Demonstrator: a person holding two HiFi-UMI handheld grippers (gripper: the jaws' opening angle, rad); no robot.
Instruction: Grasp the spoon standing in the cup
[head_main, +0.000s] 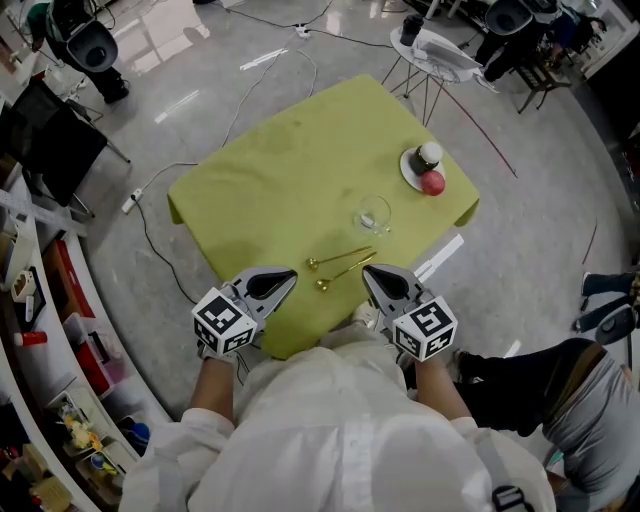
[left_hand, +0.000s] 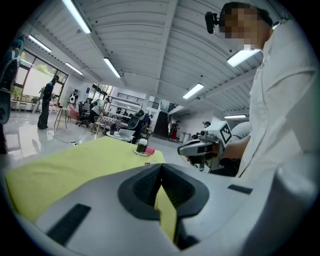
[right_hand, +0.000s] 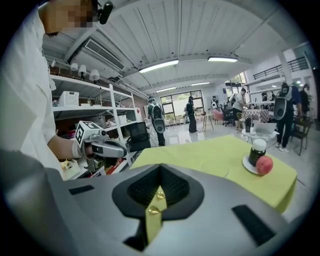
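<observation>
A clear glass cup (head_main: 372, 215) stands empty on the yellow-green tablecloth (head_main: 290, 170). Two gold spoons (head_main: 340, 259) (head_main: 347, 269) lie flat on the cloth just in front of it, side by side. In the right gripper view their bowls (right_hand: 156, 194) show below the jaw tips. My left gripper (head_main: 290, 276) hovers at the near table edge, left of the spoons, shut and empty. Just right of the spoon bowls my right gripper (head_main: 368, 270) is also shut, with nothing in it. Each gripper view shows its own jaws closed to a line: left gripper (left_hand: 161, 172), right gripper (right_hand: 160, 175).
A white plate (head_main: 409, 170) at the table's far right carries a dark jar (head_main: 429, 155) and a red apple (head_main: 432, 183). A small round side table (head_main: 440, 55) and chairs stand beyond. Cables run over the floor at the left. Shelving (head_main: 40, 330) lines the left.
</observation>
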